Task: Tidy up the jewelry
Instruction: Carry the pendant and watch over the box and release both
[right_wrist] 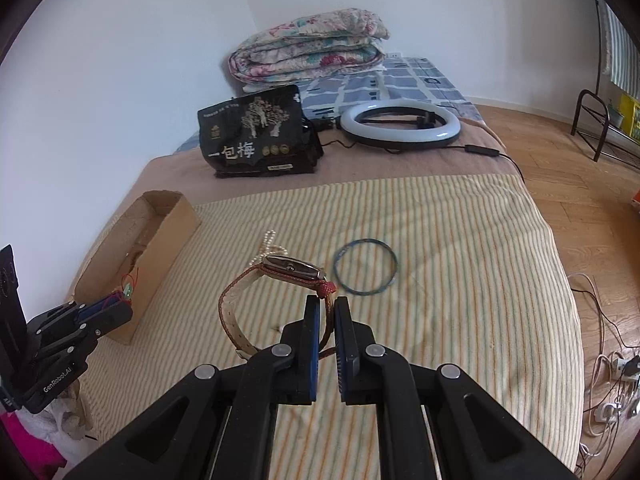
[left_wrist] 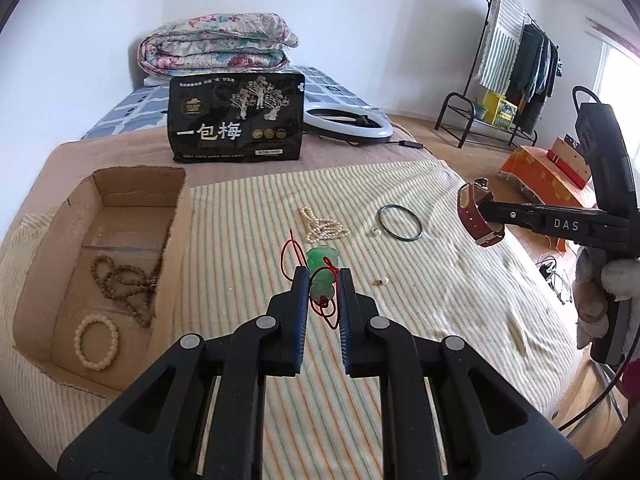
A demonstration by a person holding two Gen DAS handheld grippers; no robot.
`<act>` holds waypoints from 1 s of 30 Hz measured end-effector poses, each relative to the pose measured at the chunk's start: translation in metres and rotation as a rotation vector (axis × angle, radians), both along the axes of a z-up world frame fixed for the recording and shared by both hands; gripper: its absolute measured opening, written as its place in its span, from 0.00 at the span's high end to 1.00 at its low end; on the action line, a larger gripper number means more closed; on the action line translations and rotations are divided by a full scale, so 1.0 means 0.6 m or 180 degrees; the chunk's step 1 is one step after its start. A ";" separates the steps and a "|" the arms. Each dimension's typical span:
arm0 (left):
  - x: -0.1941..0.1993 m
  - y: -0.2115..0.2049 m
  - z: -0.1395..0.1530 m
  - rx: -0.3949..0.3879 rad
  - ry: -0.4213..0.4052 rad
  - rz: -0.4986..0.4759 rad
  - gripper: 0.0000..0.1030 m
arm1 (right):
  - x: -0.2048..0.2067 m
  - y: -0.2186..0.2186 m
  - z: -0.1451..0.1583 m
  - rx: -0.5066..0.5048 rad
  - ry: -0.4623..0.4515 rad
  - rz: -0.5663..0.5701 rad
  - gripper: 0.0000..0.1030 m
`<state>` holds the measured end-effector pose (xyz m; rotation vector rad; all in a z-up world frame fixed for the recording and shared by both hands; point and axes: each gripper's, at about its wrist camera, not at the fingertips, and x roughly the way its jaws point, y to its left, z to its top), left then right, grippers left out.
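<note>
I'm holding the green jade pendant [left_wrist: 322,276] between the left gripper [left_wrist: 324,280] pads, jaws nearly closed on it, red cord dangling, up off the striped blanket [left_wrist: 440,280]. My right gripper [right_wrist: 327,308] is pinching the strap of the red watch [right_wrist: 280,280], jaws almost together. The cardboard box [left_wrist: 176,240] to my left is already holding the wooden bead string [left_wrist: 124,280] and the white bead bracelet [left_wrist: 98,343]. Waiting on the blanket: pearl necklace [left_wrist: 322,226], dark bangle [left_wrist: 401,224], and two small loose bits. I'm judging us roughly a third through.
</note>
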<state>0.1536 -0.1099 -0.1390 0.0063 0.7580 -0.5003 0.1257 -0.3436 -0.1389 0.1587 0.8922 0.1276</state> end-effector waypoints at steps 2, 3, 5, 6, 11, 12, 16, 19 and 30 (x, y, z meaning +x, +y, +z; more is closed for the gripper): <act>0.000 0.024 0.007 -0.0011 -0.0021 0.0075 0.88 | 0.004 0.022 0.008 0.0008 -0.0029 0.0071 0.96; 0.001 0.036 0.010 -0.0018 -0.0028 0.0111 0.88 | 0.006 0.033 0.012 0.0000 -0.0045 0.0103 0.96; 0.003 0.061 0.016 -0.0027 -0.0048 0.0180 0.88 | 0.012 0.055 0.020 0.0006 -0.0070 0.0170 0.96; 0.004 0.073 0.018 -0.0025 -0.0058 0.0217 0.88 | 0.015 0.066 0.024 0.0007 -0.0081 0.0205 0.96; 0.011 0.133 0.026 -0.0013 -0.0092 0.0401 0.88 | 0.035 0.122 0.040 0.0017 -0.0138 0.0359 0.96; 0.013 0.144 0.026 -0.0012 -0.0097 0.0433 0.88 | 0.040 0.134 0.042 0.0019 -0.0145 0.0389 0.96; 0.022 0.185 0.027 0.0002 -0.0108 0.0565 0.88 | 0.062 0.181 0.049 0.0012 -0.0166 0.0520 0.96; 0.029 0.210 0.023 0.0021 -0.0106 0.0643 0.88 | 0.080 0.219 0.048 -0.0002 -0.0169 0.0624 0.96; 0.047 0.273 -0.004 0.0093 -0.0056 0.0793 0.88 | 0.158 0.331 0.023 -0.0026 -0.0110 0.0906 0.96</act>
